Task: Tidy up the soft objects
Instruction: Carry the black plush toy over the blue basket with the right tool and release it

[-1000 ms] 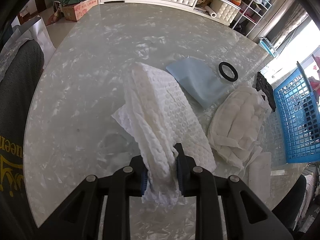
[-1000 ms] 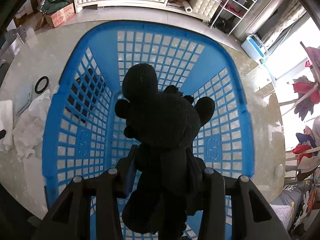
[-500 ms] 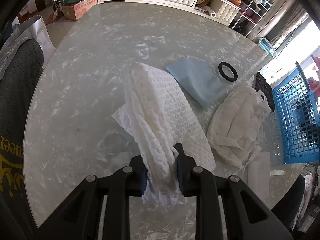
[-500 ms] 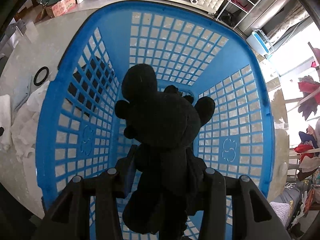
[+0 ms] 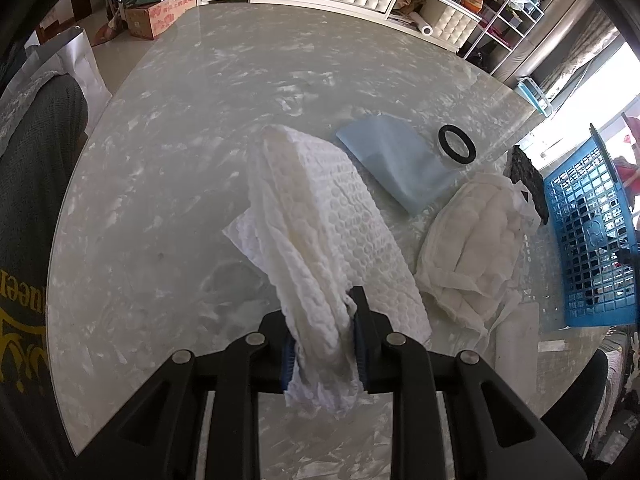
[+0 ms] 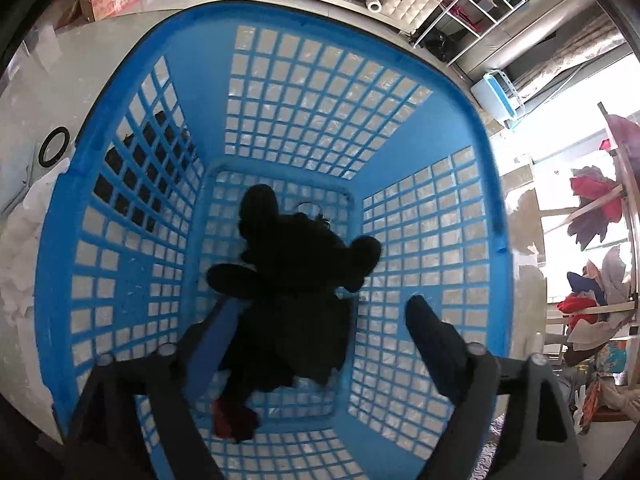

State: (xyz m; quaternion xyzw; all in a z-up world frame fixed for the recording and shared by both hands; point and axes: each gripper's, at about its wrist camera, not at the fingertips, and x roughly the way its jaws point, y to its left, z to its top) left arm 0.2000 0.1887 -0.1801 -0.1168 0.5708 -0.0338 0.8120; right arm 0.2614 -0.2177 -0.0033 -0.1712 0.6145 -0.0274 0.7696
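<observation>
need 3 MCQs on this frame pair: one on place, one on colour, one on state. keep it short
1. Where is the black plush toy?
A. inside the basket
B. on the table beside the basket
C. on the floor

2. What colour is the basket?
A. red
B. blue
C. green

3. What is the left gripper doing?
A. standing open over a bare table
B. clamped on the white textured cloth
C. holding the black ring

Answers:
1 A: the toy lies within the lattice walls, between the right gripper's opening jaws.
2 B: rim and walls are blue.
3 B: cloth is pinched between the pads.
</observation>
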